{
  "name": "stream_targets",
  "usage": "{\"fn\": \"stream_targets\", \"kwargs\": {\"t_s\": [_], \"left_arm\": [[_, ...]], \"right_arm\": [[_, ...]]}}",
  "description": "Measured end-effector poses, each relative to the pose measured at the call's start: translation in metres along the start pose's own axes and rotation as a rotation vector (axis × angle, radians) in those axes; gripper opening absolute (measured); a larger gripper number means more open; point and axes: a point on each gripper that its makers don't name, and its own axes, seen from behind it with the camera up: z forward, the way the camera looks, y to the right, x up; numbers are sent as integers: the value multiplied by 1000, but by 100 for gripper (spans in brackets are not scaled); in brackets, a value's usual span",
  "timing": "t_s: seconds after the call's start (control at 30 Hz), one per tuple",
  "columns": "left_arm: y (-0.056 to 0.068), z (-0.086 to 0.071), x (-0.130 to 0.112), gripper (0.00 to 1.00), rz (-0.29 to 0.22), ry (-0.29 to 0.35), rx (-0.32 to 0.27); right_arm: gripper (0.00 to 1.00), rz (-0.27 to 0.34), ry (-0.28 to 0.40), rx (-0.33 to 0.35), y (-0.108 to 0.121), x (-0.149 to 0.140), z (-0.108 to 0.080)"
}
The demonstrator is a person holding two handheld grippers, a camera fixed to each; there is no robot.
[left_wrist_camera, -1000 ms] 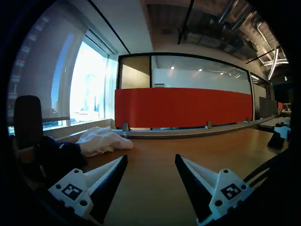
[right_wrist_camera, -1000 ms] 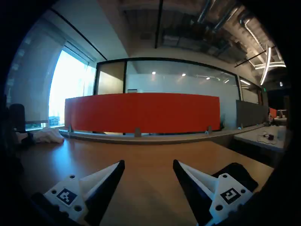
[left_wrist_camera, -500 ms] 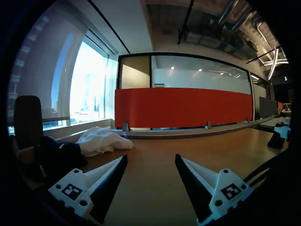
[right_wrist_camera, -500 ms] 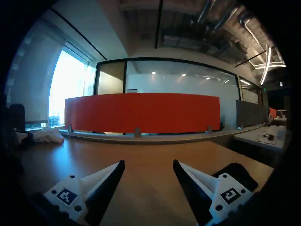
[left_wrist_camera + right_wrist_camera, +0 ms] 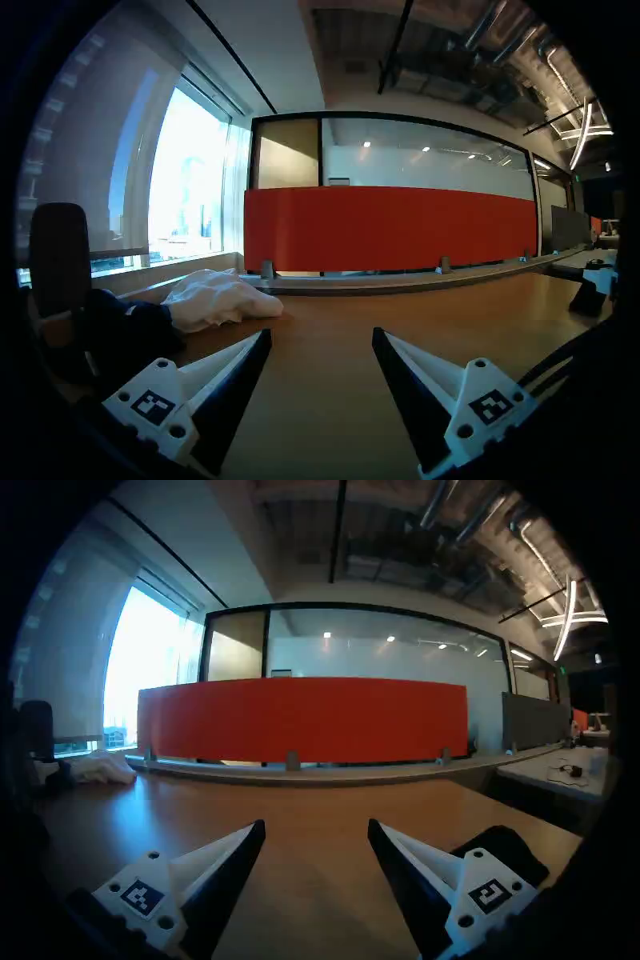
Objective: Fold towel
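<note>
The left gripper hangs low over the wooden table, jaws spread wide and holding nothing; the right gripper is just as wide and empty, with a black object lying behind its right finger. The white towel lies crumpled at the table's far left by the window, touching a dark cloth, well apart from both grippers. A red partition lines the far edge. Nothing has moved since the earlier frames.
</note>
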Motion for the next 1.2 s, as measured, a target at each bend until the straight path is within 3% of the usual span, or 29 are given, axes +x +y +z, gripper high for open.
{"fn": "stream_targets", "kwargs": {"t_s": [1.2], "left_arm": [[-4, 0, 8, 93, 0, -3, -1]], "right_arm": [[99, 0, 0, 0, 0, 0, 0]]}}
